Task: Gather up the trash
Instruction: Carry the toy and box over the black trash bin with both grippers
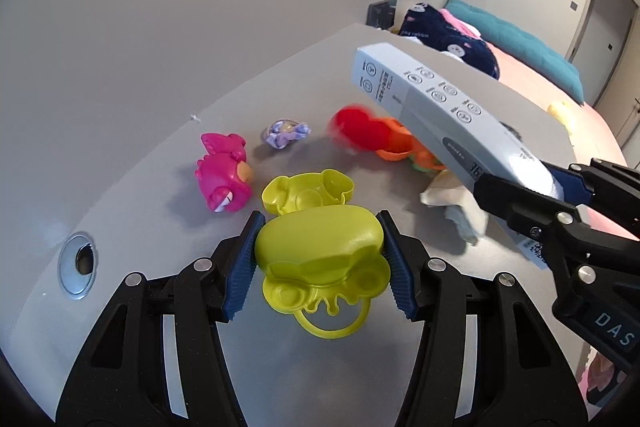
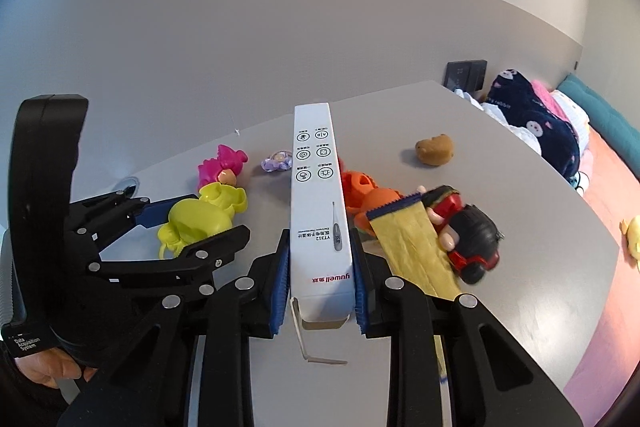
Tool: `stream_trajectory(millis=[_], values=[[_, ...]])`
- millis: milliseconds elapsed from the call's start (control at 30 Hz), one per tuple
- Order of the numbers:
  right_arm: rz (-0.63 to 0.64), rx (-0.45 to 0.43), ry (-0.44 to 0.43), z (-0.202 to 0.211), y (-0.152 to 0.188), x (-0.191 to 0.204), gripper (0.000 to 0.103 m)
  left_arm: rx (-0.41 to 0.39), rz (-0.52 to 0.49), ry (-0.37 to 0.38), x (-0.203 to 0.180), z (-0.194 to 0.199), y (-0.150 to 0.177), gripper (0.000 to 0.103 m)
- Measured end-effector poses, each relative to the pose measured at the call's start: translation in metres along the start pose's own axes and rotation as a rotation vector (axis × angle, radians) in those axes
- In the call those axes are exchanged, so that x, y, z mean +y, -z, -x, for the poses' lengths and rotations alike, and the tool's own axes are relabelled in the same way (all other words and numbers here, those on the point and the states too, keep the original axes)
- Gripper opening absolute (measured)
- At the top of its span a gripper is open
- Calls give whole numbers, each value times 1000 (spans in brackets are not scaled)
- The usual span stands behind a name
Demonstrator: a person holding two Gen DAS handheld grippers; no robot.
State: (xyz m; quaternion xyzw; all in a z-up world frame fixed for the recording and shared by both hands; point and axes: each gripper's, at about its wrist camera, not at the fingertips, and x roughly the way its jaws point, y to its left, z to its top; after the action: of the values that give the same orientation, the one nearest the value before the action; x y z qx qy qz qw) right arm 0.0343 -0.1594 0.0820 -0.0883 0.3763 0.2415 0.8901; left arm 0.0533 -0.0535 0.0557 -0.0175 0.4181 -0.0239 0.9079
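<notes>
My left gripper (image 1: 320, 263) is shut on a yellow-green plastic toy case (image 1: 320, 247), held just above the grey table (image 1: 120, 195); it also shows in the right wrist view (image 2: 192, 223). A matching yellow-green half (image 1: 308, 193) lies just beyond it. My right gripper (image 2: 321, 283) is shut on a long white thermometer box (image 2: 318, 211), held above the table; in the left wrist view the box (image 1: 432, 103) slants in from the right. A yellow wrapper with a blue serrated edge (image 2: 412, 247) and a crumpled tissue (image 1: 452, 203) lie under the box.
A pink toy (image 1: 224, 171), a purple crumpled wrapper (image 1: 286, 133), orange toys (image 2: 360, 187), a red and black toy car (image 2: 468, 231) and a brown toy (image 2: 434, 149) lie on the table. A metal grommet (image 1: 78, 263) sits at the left. A bed (image 1: 540, 75) stands right.
</notes>
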Motion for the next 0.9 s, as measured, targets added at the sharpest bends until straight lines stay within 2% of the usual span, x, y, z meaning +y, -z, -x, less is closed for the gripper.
stream_trajectory(millis=[433, 700, 900], values=[[-83, -53, -4, 54, 33, -41, 28, -30, -66, 12, -61, 27, -1, 56], [-169, -85, 28, 90, 64, -95, 28, -18, -137, 62, -124, 26, -4, 56], [-234, -89, 85, 111, 90, -137, 28, -4, -203, 110, -173, 19, -5, 56]])
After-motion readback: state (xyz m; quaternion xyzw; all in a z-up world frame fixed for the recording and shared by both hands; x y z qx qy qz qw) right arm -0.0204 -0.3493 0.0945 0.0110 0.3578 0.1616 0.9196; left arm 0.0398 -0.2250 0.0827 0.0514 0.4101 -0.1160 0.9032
